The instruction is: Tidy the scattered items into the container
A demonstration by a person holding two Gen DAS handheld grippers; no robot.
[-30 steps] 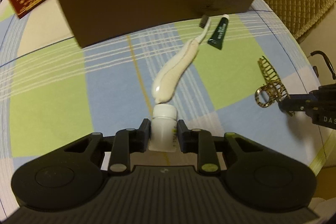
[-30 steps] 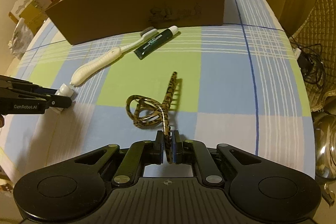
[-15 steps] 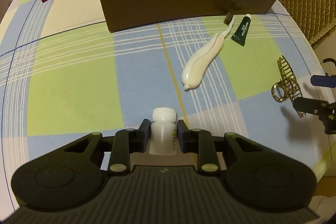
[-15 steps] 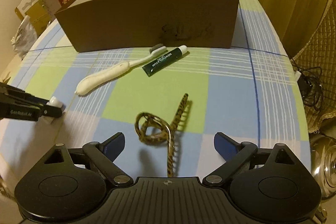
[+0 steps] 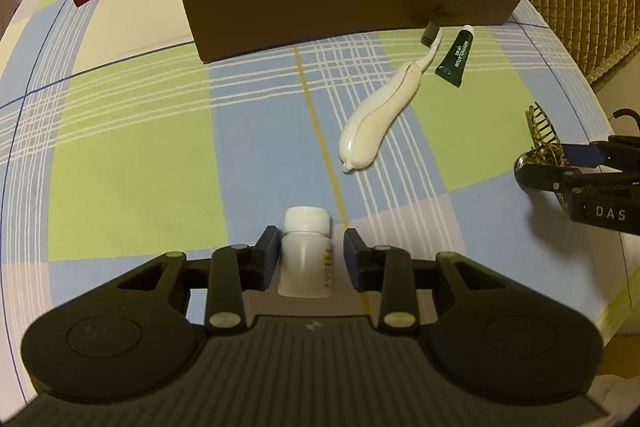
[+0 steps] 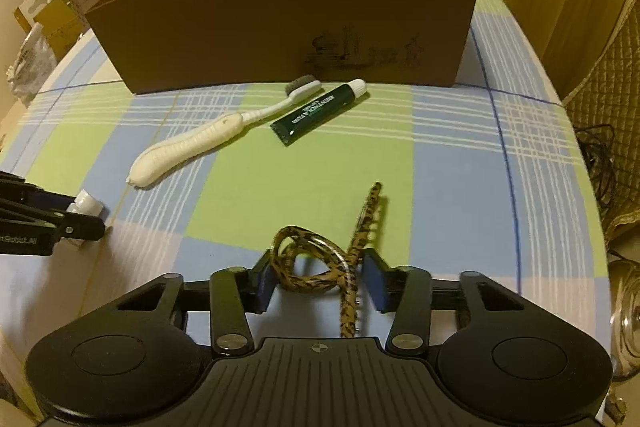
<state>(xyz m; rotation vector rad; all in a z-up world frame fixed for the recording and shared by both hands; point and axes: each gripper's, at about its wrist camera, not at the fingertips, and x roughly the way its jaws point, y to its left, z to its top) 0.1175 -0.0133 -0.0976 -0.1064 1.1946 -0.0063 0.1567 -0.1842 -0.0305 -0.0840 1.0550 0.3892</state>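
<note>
Checked tablecloth point(image 5: 132, 163), left fingers point(image 5: 267, 250) flanking bottle point(image 5: 306, 255), brown box point(image 6: 280, 27)

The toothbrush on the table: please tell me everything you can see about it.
The toothbrush is cream-white and looks like plastic, with a thick, ridged handle that narrows to a thin neck and a small head of dark bristles. It lies flat on the checked tablecloth, slanted, its head near the front wall of the brown box, its thick end toward the left gripper. A dark green tube lies just beside its neck. Neither gripper touches it.
</note>
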